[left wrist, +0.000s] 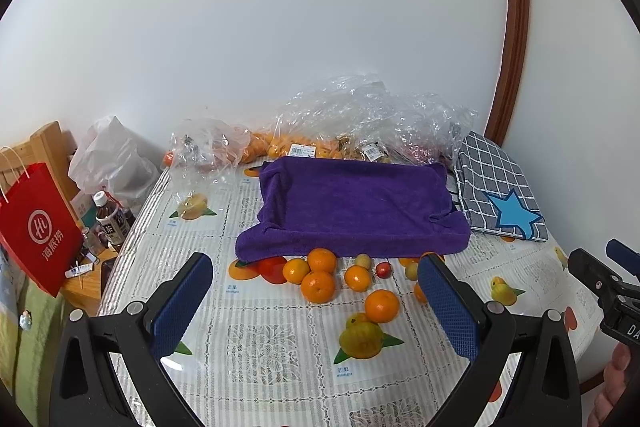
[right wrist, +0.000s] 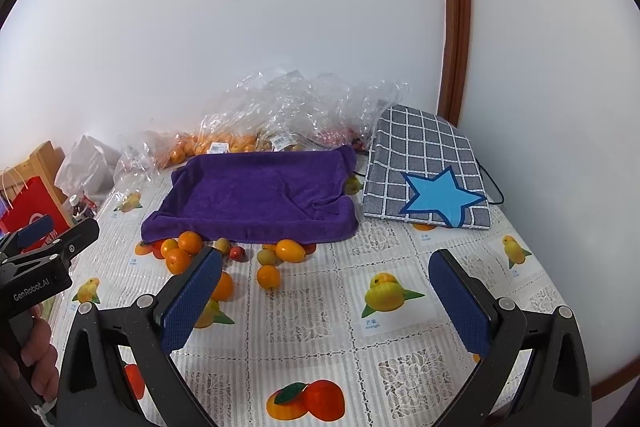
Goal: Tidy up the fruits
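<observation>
Judging from how things lie, the sorting has hardly begun — nothing sits on the purple towel (left wrist: 352,211), which drapes over what looks like a shallow tray at the table's middle. Loose fruit is strewn along its near edge: a cluster of oranges (left wrist: 318,285) at about 7 o'clock from the towel, one more orange (left wrist: 382,305) nearer the camera, a small red fruit (left wrist: 383,270) and a pale green one (right wrist: 266,257) among them, plus an oval yellow-orange fruit (right wrist: 291,250) touching the towel's hem. More oranges remain inside the crinkled plastic bags (left wrist: 360,119) at 12 o'clock, against the wall. A checked cushion (right wrist: 424,171) lies at 3 o'clock.

Both tongs — left gripper (left wrist: 316,307) and right gripper (right wrist: 326,301) — hover with jaws spread wide, holding nothing. Every fruit is left to gather.
</observation>
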Available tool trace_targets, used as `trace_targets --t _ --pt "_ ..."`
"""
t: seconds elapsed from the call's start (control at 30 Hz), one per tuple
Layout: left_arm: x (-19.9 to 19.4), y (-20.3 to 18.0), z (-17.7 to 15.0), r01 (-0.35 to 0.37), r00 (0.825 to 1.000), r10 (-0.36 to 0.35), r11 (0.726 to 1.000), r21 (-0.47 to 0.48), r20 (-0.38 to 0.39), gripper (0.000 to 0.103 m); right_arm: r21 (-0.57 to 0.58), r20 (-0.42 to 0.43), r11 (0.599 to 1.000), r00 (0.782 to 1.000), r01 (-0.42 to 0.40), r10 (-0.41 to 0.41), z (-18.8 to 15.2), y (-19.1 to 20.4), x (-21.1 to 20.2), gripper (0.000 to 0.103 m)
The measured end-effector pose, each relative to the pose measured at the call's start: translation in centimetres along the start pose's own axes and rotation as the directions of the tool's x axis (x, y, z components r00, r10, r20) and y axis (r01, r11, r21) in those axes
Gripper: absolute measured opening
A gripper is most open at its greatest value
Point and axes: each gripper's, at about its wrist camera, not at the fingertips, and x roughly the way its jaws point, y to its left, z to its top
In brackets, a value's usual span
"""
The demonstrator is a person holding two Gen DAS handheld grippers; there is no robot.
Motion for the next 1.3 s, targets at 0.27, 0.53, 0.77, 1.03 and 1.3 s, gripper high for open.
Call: trace_targets --t 0.27,0.53,0.77,1.03,1.3 --pt "-0.12 0.26 -0.08 0.001 1.0 -0.001 1.0 -0.002 0.001 0.103 0.0 0.003 1.0 1.0 -0.002 0.002 -0.13 0.15 -0.09 0.102" --pt "-0.25 0.32 -0.1 0.001 1.0 -0.001 1.0 -0.003 0.003 0.103 0.003 0.003 1.0 1.0 -0.003 0.003 -0.21 0.16 -0.18 0.102" --pt "-0.47 0.38 0.07 0.006 1.0 -0.005 1.0 -0.005 0.003 0.103 0.002 0.004 1.0 1.0 -0.003 0.003 -0.15 0.16 -0.19 0.102" --pt "-0.47 0.36 0.04 0.005 1.0 -0.005 1.0 -0.007 0.004 0.103 0.001 0.003 1.0 1.0 -0.001 0.001 -0.16 0.21 -0.32 0.102" --pt "-0.39 0.23 0.38 0.016 1.0 -0.016 1.0 -0.011 0.007 0.103 0.002 0.004 1.0 1.0 -0.001 0.001 -0.15 0.24 -0.39 0.102"
